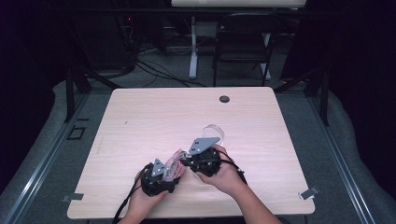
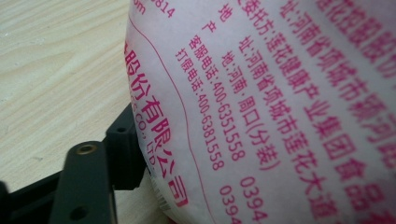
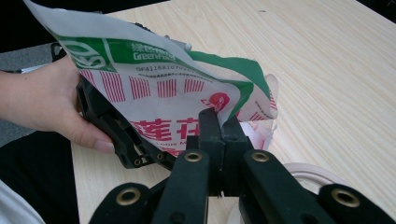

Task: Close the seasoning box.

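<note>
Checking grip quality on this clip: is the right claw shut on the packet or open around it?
Shut on it. In the right gripper view the right claw stands with jaws pressed together, pinching the edge of the printed packet.

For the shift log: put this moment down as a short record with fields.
work in hand: white plastic packet with pink and green print held up between both grippers near the table's near edge
right gripper: jaws pinched shut on the packet's edge
left gripper: at the packet's other end; one black jaw beside the packet, grip unclear
nearby: clear round container beyond the right gripper
surface: light wooden table
</note>
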Demonstrator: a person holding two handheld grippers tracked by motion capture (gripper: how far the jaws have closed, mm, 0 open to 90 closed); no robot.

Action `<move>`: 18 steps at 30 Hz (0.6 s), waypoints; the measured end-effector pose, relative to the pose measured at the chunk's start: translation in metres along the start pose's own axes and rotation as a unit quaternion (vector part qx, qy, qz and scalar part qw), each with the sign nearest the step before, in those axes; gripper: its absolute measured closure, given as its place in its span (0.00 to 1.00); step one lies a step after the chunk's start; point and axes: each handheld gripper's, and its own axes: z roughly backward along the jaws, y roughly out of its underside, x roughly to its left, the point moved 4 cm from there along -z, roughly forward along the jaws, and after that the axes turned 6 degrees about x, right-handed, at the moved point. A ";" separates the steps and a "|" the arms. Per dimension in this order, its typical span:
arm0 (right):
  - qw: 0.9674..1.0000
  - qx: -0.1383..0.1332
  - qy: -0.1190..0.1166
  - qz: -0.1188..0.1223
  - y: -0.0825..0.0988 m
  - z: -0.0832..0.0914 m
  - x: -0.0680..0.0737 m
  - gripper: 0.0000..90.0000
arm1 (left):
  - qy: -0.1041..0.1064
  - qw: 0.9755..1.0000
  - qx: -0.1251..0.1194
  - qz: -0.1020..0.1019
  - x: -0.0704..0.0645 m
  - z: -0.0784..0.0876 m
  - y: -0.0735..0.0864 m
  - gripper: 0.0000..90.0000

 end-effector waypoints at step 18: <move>1.000 -0.004 -0.004 -0.003 0.000 0.000 -0.001 1.00 | -0.016 1.000 -0.020 -0.005 0.000 0.003 -0.001 0.61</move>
